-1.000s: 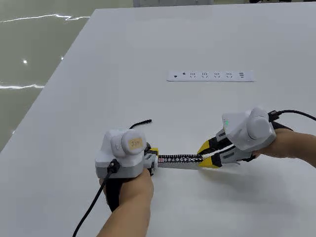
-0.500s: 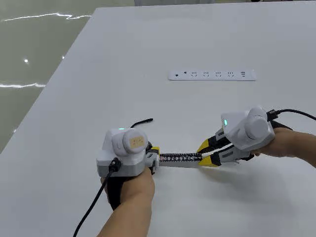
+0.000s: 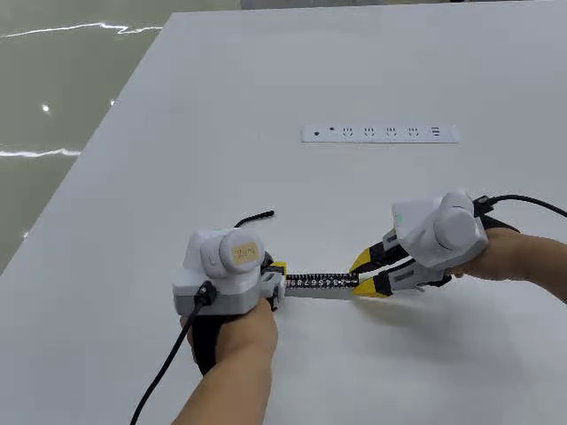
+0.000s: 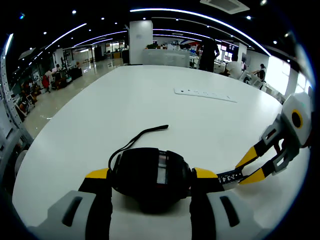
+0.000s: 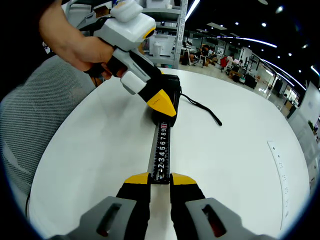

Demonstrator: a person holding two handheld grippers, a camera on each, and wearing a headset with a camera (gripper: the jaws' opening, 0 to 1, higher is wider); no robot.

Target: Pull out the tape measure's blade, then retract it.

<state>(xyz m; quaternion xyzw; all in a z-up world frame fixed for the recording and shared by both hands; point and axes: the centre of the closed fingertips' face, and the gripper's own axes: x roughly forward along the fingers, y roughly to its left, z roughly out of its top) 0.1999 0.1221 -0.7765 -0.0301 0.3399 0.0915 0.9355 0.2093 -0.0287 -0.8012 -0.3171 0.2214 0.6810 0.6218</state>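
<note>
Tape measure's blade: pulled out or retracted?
Pulled out: the numbered blade runs from the black case to the right gripper, shut on its end.

Head view: bright, even overhead light. White table [image 3: 372, 71] nearly washed out, low contrast. Glare streaks on the glossy floor [image 3: 53, 106], left side. Faint soft shadow on the table beneath the right gripper [image 3: 361, 276]. Gripper views: strong fisheye bowing, ceiling light strips [image 4: 200, 15] curved, far room soft. Numerals on the blade [image 5: 161, 150] sharp. Black tape measure [image 4: 150, 175] dark, little surface detail.
</note>
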